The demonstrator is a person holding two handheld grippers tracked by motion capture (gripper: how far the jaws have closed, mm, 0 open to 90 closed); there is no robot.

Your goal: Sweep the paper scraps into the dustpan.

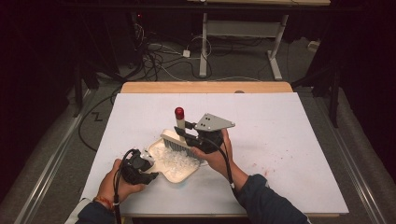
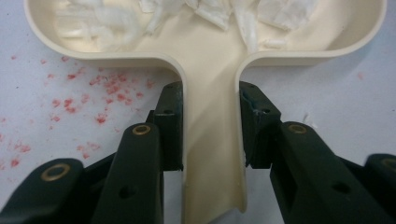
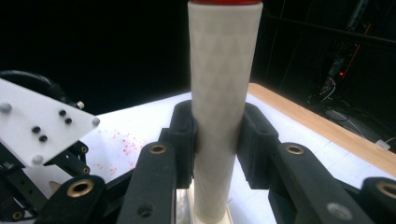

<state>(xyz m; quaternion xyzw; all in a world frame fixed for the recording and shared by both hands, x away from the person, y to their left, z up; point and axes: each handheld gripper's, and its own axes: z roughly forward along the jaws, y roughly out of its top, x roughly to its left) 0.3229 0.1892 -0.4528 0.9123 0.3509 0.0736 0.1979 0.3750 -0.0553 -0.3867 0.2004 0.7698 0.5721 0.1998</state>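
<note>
A cream dustpan lies on the white table near the front, with white scraps piled in it. My left gripper is shut on its handle; in the left gripper view both pads press the sides of the dustpan handle, and the scraps lie beyond. A brush stands over the pan's far edge, bristle head down, its white handle capped in red. My right gripper is shut on that handle, which rises upright between the jaws.
Red specks dot the table to the right of the pan and beside its handle. A pale three-cornered plate on a black frame is at the left of the right gripper view. The wooden far edge borders the white sheet.
</note>
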